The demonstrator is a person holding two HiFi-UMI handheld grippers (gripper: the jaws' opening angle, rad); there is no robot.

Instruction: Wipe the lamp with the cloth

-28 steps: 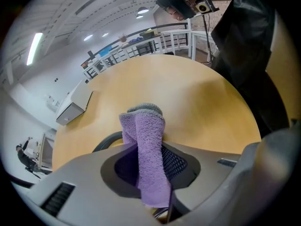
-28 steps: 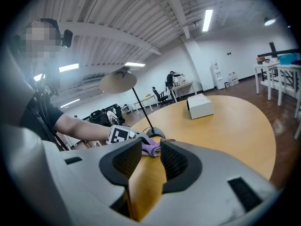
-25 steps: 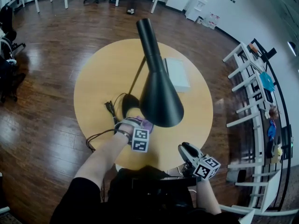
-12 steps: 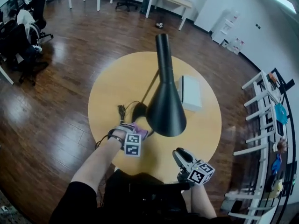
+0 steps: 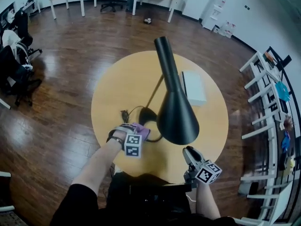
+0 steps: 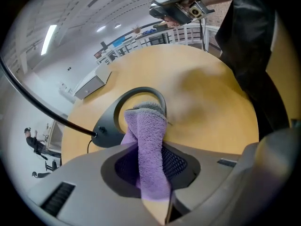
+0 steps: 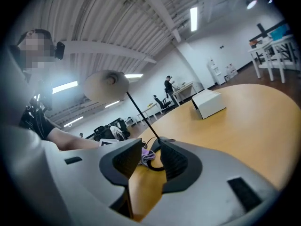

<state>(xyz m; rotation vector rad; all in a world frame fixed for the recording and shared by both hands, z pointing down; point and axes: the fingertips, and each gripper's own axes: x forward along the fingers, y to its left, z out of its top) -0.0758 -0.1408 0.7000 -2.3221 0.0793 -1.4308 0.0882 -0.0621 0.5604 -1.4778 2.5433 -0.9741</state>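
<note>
Cloth (image 6: 146,145) pinched in left gripper (image 6: 150,166) fingers (image 6: 181,161) at lamp base (image 6: 106,128); right gripper (image 7: 143,161) fingers apart, empty, near table edge (image 5: 160,161).

lamp (image 5: 176,117) — black | cloth (image 6: 150,145) — purple | table (image 5: 117,88) yellow-tan | box (image 5: 194,87) white | floor (image 5: 61,55) dark brown planks

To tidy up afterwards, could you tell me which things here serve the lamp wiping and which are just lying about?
For the job: black lamp, purple cloth, left gripper clamped on it.
Lying about: white box; right gripper, open and empty.
</note>
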